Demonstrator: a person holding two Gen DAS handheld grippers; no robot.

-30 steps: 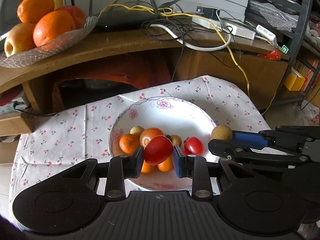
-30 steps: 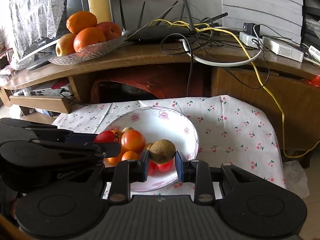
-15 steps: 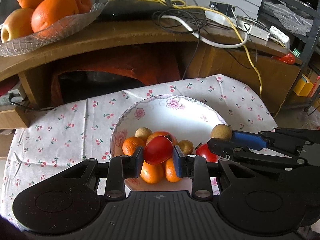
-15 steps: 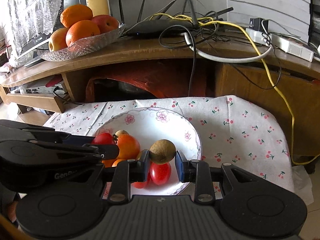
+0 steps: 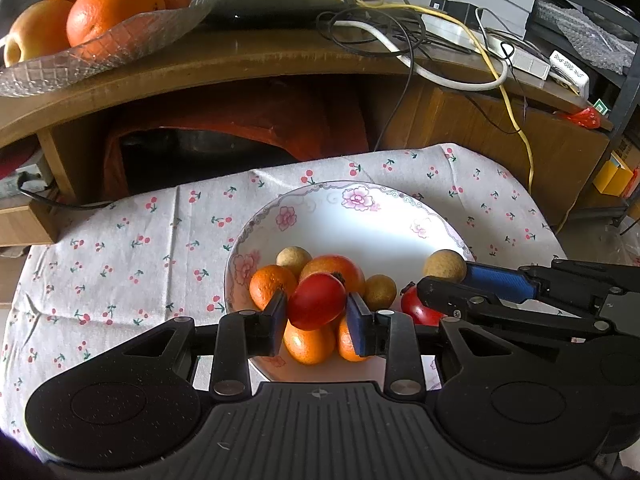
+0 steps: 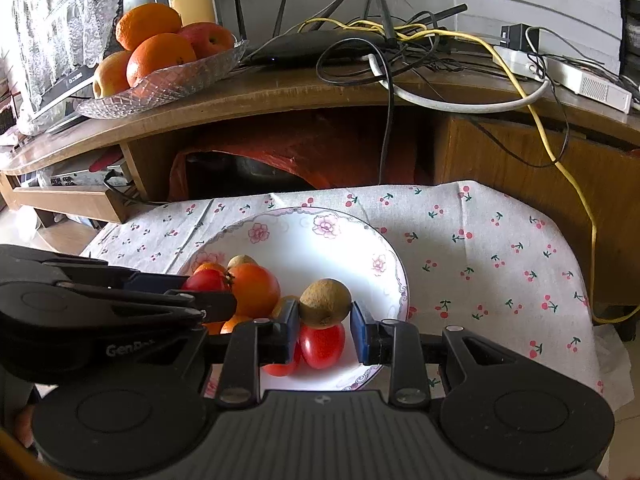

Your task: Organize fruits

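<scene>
Left claw (image 5: 316,320): closed on one red cherry tomato (image 5: 316,301), held just above the fruit pile, likely lifted out for sorting. Right claw (image 6: 325,326): closed on one brown longan (image 6: 325,302), raised over the floral plate (image 6: 352,232) for the same purpose. Plate, on the table's cherry-print cloth (image 6: 500,264), holds at least four small oranges (image 5: 272,285), two more longans (image 5: 294,258), and two tomatoes (image 6: 322,344). Glass dish (image 6: 188,78) on the shelf: two oranges, two apples.

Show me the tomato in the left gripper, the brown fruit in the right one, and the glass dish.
tomato (image 5: 316,306), left wrist view, its front
brown fruit (image 6: 325,303), right wrist view, its middle
glass dish (image 6: 188,76), right wrist view, its rim
</scene>
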